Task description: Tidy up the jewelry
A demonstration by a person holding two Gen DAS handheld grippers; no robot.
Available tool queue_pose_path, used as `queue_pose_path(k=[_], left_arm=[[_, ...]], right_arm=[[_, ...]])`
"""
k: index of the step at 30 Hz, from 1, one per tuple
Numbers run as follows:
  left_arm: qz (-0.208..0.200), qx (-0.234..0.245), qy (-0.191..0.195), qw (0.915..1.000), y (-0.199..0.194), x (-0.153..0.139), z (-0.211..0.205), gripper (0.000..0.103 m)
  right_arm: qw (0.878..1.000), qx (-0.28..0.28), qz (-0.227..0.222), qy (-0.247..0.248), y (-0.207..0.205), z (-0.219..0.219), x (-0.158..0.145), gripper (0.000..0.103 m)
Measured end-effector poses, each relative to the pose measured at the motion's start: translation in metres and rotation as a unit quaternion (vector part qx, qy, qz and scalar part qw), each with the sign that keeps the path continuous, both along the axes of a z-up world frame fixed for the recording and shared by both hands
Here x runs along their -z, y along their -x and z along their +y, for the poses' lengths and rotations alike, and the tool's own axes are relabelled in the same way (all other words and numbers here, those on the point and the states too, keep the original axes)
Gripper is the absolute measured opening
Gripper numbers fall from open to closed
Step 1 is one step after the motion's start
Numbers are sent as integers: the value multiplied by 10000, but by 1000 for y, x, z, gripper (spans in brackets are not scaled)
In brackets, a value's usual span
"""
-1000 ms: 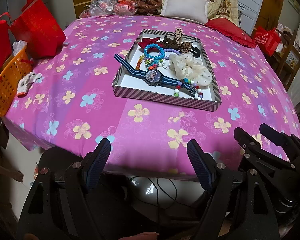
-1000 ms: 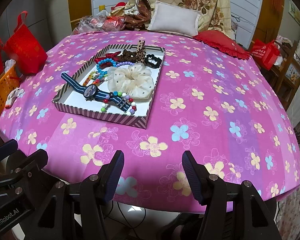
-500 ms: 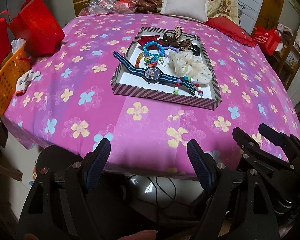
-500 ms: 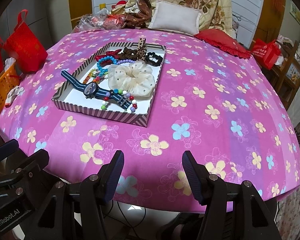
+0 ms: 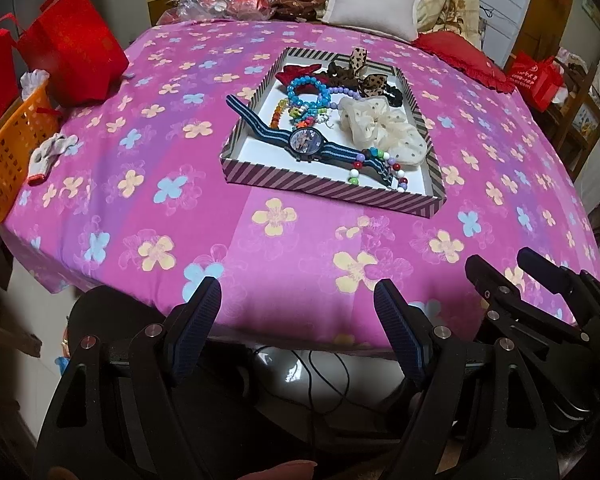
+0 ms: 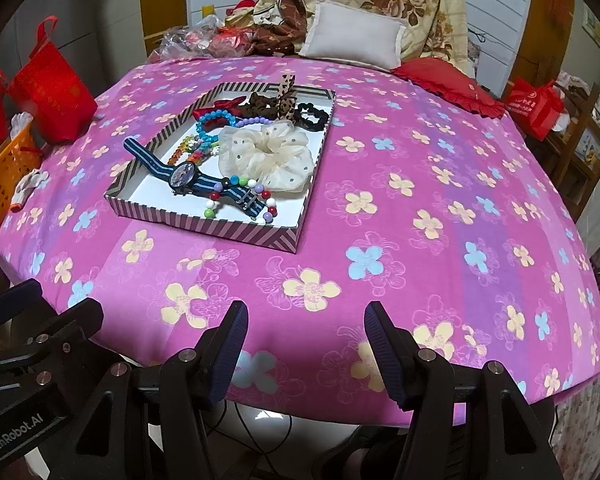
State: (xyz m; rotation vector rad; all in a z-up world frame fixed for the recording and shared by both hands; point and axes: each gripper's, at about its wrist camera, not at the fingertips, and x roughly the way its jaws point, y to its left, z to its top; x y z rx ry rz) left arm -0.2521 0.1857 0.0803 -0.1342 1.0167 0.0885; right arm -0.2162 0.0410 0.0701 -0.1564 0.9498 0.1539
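L wrist view: left tongs (image 5: 298,300) wide, nothing between them, at the near edge of the counter (image 5: 148,184); striped tray (image 5: 332,192) w/ the jewelry sits ahead, slightly right, well apart. The watch (image 5: 306,142) lies crosswise, strap running upper-left to lower-right, one end over the tray's left wall. R wrist view: right tongs (image 6: 306,320) also parted, empty, at the near edge; tray (image 6: 204,222) lies ahead and left, watch (image 6: 184,174) on the same diagonal. Judgement: left tongs are nearer the overhanging strap end.
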Motion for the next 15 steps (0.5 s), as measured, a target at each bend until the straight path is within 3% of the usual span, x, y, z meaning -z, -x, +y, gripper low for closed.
queue_pose_path(k=[15], left_arm=[[22,-41,-12,10000,-3,4,2,79]], right_arm=[[9999,-112,51,23,-3,0,2,59]])
